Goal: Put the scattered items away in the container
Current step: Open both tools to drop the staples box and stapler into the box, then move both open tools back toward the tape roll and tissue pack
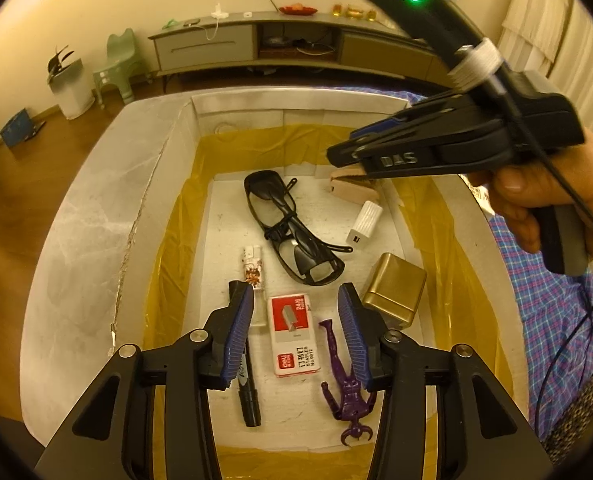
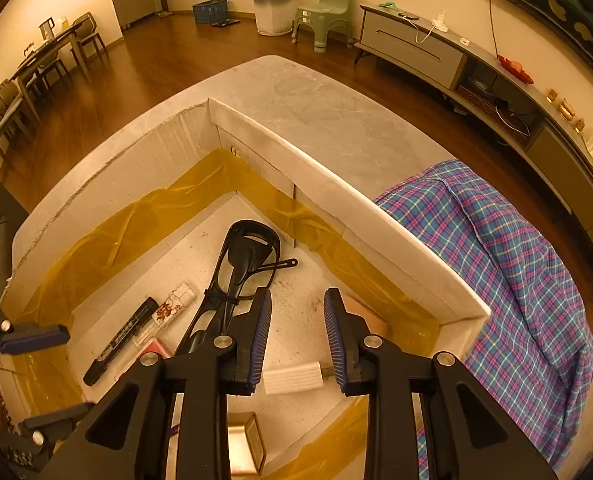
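Note:
A white foam box (image 1: 164,184) lined with yellow tape holds the items. In the left wrist view I see black glasses (image 1: 292,228), a red staple box (image 1: 294,334), a purple figure (image 1: 348,384), a black marker (image 1: 248,396), a clear lighter (image 1: 253,268), a gold tin (image 1: 394,290), a white ribbed adapter (image 1: 365,222) and a beige clip (image 1: 352,188). My left gripper (image 1: 296,304) is open and empty above the staple box. My right gripper (image 2: 296,312) is open and empty over the box (image 2: 336,184), above the adapter (image 2: 292,378) and glasses (image 2: 240,264); it appears top right in the left wrist view (image 1: 344,156).
The box stands on a grey marble table (image 2: 336,108). A blue plaid cloth (image 2: 508,248) lies on the table right of the box. A TV cabinet (image 1: 256,46), green stool (image 1: 118,66) and planter (image 1: 70,84) stand beyond on the wooden floor.

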The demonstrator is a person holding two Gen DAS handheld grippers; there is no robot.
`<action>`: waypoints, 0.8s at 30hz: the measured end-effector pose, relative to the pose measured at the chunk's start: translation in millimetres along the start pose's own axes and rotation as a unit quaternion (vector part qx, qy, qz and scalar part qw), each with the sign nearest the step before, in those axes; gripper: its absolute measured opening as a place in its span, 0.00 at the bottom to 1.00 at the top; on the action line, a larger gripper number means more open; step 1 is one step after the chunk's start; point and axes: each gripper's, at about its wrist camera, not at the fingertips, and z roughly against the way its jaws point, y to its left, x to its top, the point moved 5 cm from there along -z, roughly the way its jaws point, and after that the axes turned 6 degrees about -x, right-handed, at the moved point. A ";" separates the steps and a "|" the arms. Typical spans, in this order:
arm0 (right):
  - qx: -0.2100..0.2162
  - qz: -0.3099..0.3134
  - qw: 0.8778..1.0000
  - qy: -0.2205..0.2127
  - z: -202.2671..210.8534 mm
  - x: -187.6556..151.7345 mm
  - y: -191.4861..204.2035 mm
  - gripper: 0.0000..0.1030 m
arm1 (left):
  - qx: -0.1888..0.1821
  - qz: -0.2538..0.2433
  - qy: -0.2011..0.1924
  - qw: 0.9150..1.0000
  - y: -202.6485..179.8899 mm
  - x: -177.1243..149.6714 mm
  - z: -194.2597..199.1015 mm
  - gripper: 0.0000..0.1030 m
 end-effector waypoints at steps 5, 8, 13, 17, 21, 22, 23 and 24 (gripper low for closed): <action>0.030 -0.027 0.999 -0.017 17.0 -4.7 -3.9 0.33 | -0.003 0.000 -0.006 1.000 -3.7 3.7 3.2 0.46; 0.050 -0.045 0.997 -0.024 25.5 -9.7 -7.7 0.34 | -0.004 -0.006 -0.009 1.000 -8.9 5.3 5.4 0.46; 0.100 -0.086 0.990 -0.045 44.7 -24.9 -14.6 0.35 | -0.010 -0.006 -0.024 1.000 -18.8 12.1 13.7 0.46; 0.137 -0.116 0.980 -0.091 75.7 -42.4 -23.8 0.36 | -0.024 -0.009 -0.044 0.999 -34.4 19.4 24.6 0.46; 0.153 -0.143 0.969 -0.129 107.3 -64.0 -40.1 0.38 | -0.044 -0.018 -0.060 0.997 -58.9 26.0 31.5 0.46; 0.153 -0.149 0.967 -0.137 114.7 -69.0 -45.1 0.38 | -0.048 -0.020 -0.063 0.997 -65.5 27.5 31.9 0.46; 0.148 -0.154 0.966 -0.146 122.8 -75.1 -51.9 0.38 | -0.053 -0.024 -0.065 0.996 -72.6 28.9 32.6 0.46; 0.141 -0.159 0.965 -0.153 129.8 -80.8 -58.8 0.38 | -0.057 -0.027 -0.067 0.996 -79.1 30.2 32.8 0.46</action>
